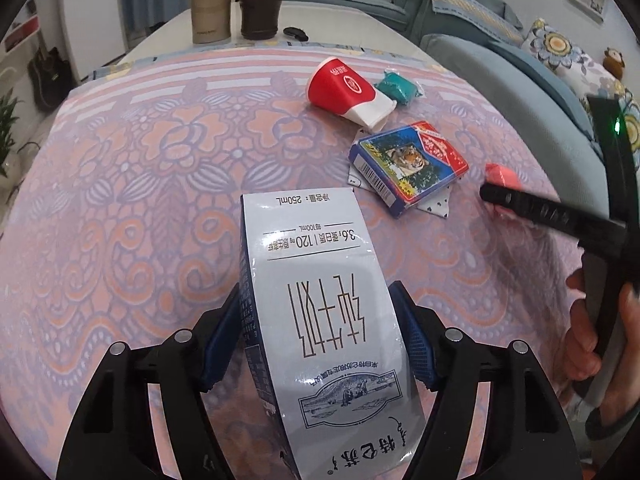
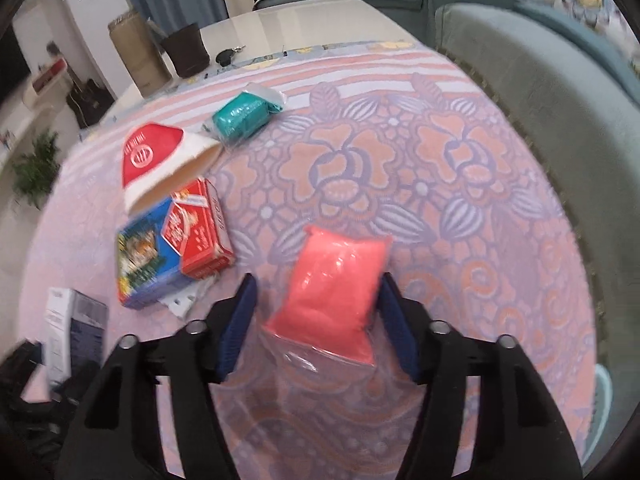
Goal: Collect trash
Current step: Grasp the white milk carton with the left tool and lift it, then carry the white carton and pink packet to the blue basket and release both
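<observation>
Cardboard milk carton [image 1: 320,312] clamped in left gripper [image 1: 320,340]; right gripper [image 2: 316,320] straddles pink packet [image 2: 332,292], unclosed

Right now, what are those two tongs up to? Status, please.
Left tongs shut on milk carton. Right tongs open around pink packet, one side touching. Cup, teal packet, card box left on cloth. Nothing blocking.
</observation>
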A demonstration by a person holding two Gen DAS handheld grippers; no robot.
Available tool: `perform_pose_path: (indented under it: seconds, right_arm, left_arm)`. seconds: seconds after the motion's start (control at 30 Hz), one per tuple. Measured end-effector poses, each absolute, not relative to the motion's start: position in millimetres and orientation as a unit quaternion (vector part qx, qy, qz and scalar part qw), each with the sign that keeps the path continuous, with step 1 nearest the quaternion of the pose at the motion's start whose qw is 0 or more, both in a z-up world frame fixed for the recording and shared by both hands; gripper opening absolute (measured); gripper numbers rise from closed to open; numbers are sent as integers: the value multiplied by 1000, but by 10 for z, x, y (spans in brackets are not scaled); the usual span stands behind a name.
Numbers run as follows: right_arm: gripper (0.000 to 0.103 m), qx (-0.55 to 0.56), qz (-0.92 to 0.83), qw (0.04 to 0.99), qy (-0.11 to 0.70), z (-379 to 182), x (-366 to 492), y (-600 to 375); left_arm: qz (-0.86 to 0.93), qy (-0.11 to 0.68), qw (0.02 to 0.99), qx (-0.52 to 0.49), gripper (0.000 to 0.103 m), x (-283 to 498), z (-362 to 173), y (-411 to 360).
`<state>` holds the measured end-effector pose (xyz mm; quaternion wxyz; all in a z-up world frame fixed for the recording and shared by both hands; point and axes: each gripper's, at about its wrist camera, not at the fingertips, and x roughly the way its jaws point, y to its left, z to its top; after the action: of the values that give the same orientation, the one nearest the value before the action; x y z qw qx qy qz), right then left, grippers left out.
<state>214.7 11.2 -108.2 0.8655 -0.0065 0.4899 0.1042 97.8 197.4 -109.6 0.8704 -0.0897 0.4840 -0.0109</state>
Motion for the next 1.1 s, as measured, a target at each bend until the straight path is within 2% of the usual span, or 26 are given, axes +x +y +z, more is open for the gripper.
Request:
perform_pose_path:
  seconds: [0.1, 0.37, 0.77, 1.1]
  right_arm:
    - [35, -25, 103, 869, 483, -1069, 2082, 92]
    - [34, 12, 97, 894, 437, -634, 1691, -372]
    - [34, 60, -4, 933, 356, -5, 736, -1747]
    - [34, 123, -98, 924, 350, -119, 149, -2880]
  left_arm:
    - [-29, 466, 877, -113, 64, 917, -1033, 1994]
    - [-81, 415, 896, -135, 63, 801, -560, 1736]
    - [-212, 351, 908, -91, 63, 757, 213, 395]
    - [-303, 349, 886, -36, 63, 755, 268, -884]
